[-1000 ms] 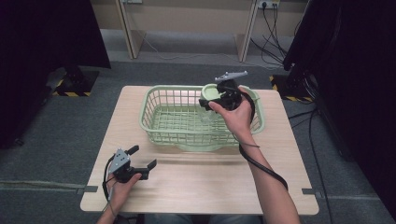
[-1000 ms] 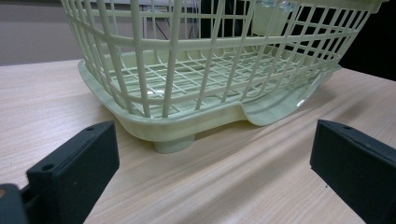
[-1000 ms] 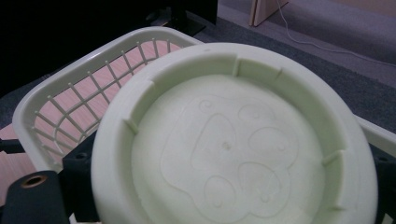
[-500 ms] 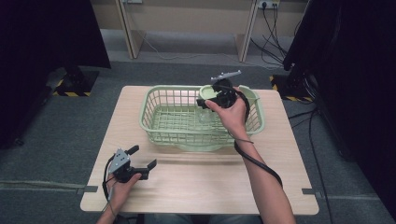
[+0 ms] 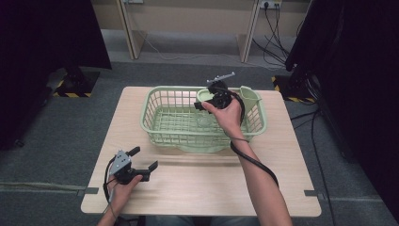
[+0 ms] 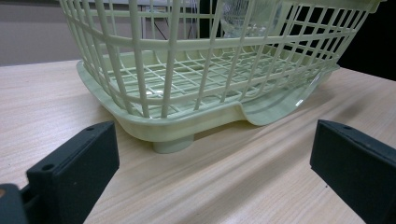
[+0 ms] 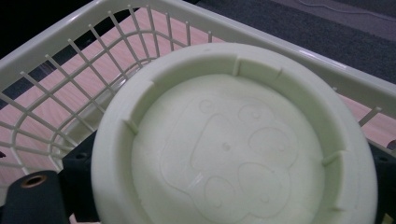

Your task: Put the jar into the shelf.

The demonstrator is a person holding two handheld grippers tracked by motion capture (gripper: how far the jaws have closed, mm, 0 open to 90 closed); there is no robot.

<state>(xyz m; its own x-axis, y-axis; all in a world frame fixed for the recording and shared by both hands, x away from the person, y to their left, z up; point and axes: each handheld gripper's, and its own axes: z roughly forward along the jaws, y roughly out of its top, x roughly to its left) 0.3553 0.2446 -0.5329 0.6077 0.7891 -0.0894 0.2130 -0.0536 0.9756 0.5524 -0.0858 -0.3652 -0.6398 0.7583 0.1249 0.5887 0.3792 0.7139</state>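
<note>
A pale green slatted basket [image 5: 151, 126] stands on a matching drip tray in the middle of the wooden table [image 5: 188, 188]. Over its far right part my right gripper [image 5: 209, 100] is shut on a pale green round bowl [image 5: 204, 94]. In the right gripper view the bowl's underside [image 7: 229, 149] faces the camera, with an embossed bear-like figure and a black jaw on each side. My left gripper [image 5: 144, 158] rests open near the table's front left. Its jaws point at the basket [image 6: 187, 70], and nothing is between them [image 6: 215, 163].
A clear glass item [image 5: 203, 120] lies inside the basket, and through the slats it appears again [image 6: 243, 18]. A green side holder [image 5: 249, 96] hangs on the basket's right corner. The tray's spout [image 6: 280, 102] juts toward the front. Bare tabletop runs along the front and both sides.
My right gripper has carried the bowl slightly to the left over the basket. The left gripper has stayed where it was.
</note>
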